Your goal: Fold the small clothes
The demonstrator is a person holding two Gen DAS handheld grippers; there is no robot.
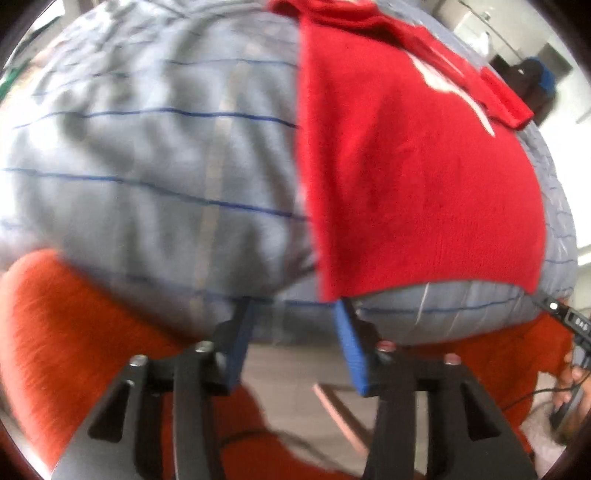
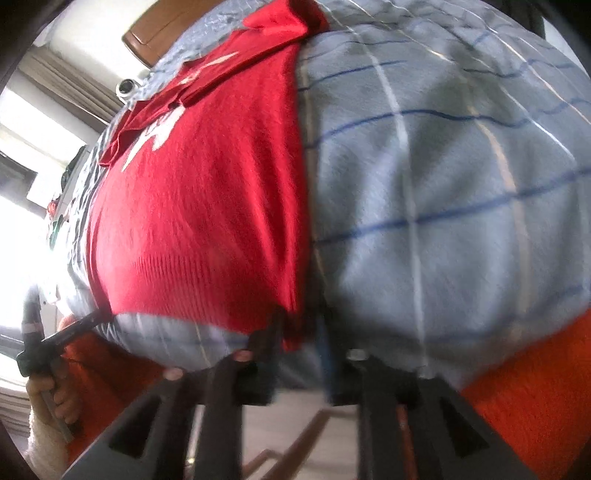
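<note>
A small red knit garment point(image 1: 413, 177) with a white print lies flat on a pale blue checked cloth point(image 1: 147, 166), its hem toward me. My left gripper point(image 1: 295, 314) is open, its fingers at the table's near edge, the right finger just under the garment's near left hem corner. In the right wrist view the same red garment point(image 2: 207, 206) lies left of centre on the checked cloth point(image 2: 443, 184). My right gripper point(image 2: 299, 332) is open, its jaws on either side of the garment's near right hem corner.
The person's orange sweater point(image 1: 55, 332) shows below the table edge in both views. A wooden headboard-like piece point(image 2: 162, 29) stands beyond the cloth. The other gripper's tip point(image 2: 74, 328) shows at the far left of the right wrist view.
</note>
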